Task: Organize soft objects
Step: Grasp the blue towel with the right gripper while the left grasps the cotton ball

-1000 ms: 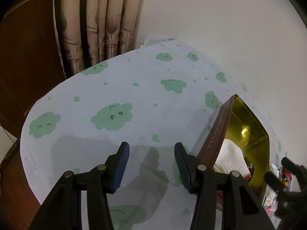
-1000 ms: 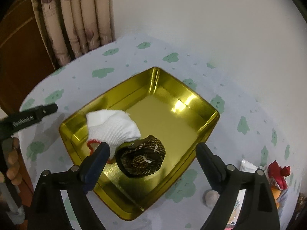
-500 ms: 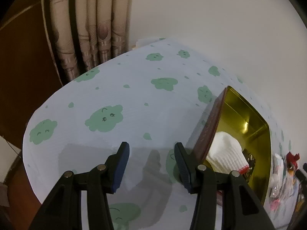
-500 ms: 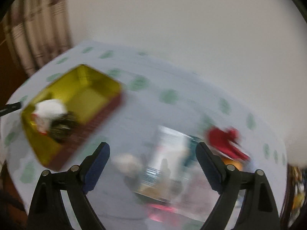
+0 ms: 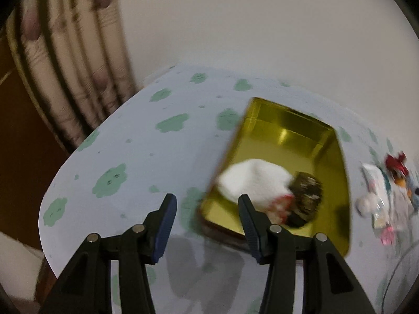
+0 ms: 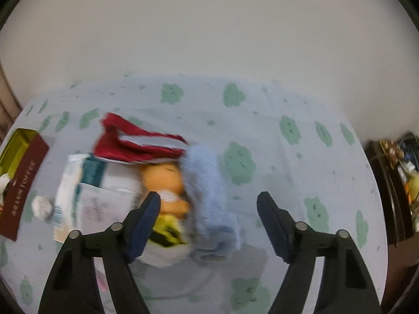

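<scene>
One shiny gold rectangular tin [image 5: 301, 130] on the green-spotted tablecloth [image 5: 136, 141] holds two soft things: one white knitted glove [image 5: 254, 180] and one dark patterned pouch [image 5: 306, 196]. The left gripper [image 5: 207, 222] tilts downward by the tin's near corner, jaws parted and empty. The right gripper [image 6: 208, 222], also tilted down, is closing over one pale blue knitted sock [image 6: 207, 193] beside one red cloth [image 6: 136, 144] and one orange plush toy [image 6: 165, 180], its pads not yet touching the sock.

We note a pleated curtain [image 5: 73, 60], a plain wall [image 6: 209, 26], and a cloud-print cloth [image 6: 301, 157] covering the worktop.
</scene>
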`<action>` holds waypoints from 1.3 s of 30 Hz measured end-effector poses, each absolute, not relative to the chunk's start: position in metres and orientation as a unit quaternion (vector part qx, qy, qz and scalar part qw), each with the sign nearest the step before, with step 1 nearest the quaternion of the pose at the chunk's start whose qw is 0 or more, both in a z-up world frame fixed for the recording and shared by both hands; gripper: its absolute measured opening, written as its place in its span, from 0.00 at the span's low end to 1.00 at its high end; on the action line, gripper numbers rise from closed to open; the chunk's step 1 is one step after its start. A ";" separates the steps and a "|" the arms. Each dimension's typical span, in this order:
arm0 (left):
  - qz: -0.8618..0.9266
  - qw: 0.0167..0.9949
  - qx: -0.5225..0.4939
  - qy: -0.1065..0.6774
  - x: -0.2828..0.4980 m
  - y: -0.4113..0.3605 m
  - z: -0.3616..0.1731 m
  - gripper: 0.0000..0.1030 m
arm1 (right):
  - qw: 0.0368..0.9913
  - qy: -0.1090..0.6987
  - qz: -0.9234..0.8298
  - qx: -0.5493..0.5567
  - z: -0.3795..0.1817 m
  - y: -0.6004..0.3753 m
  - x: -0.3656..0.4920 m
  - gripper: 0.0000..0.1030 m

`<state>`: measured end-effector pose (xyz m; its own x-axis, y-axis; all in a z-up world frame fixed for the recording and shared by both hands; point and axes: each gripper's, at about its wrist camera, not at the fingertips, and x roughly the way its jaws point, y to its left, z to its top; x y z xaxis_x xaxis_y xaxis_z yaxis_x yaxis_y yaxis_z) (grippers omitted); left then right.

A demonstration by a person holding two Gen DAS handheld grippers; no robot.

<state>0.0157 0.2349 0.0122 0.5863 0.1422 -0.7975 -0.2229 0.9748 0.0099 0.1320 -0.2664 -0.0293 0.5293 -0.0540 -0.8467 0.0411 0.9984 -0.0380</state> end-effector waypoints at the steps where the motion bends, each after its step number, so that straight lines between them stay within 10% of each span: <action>1: 0.092 0.891 -0.034 0.444 0.015 0.227 0.015 0.48 | 0.874 0.485 -0.027 -0.004 -0.033 -0.270 0.132 0.67; 16: -0.055 0.867 0.050 0.492 0.034 0.084 -0.001 0.48 | 0.886 0.464 -0.004 0.011 -0.068 -0.297 0.138 0.53; 21: -0.082 0.859 0.056 0.502 0.051 0.049 -0.012 0.48 | 0.886 0.461 0.026 0.031 -0.074 -0.295 0.140 0.18; 39: -0.144 0.834 0.079 0.526 0.090 -0.018 -0.046 0.48 | 0.898 0.437 -0.056 0.000 -0.087 -0.300 0.129 0.20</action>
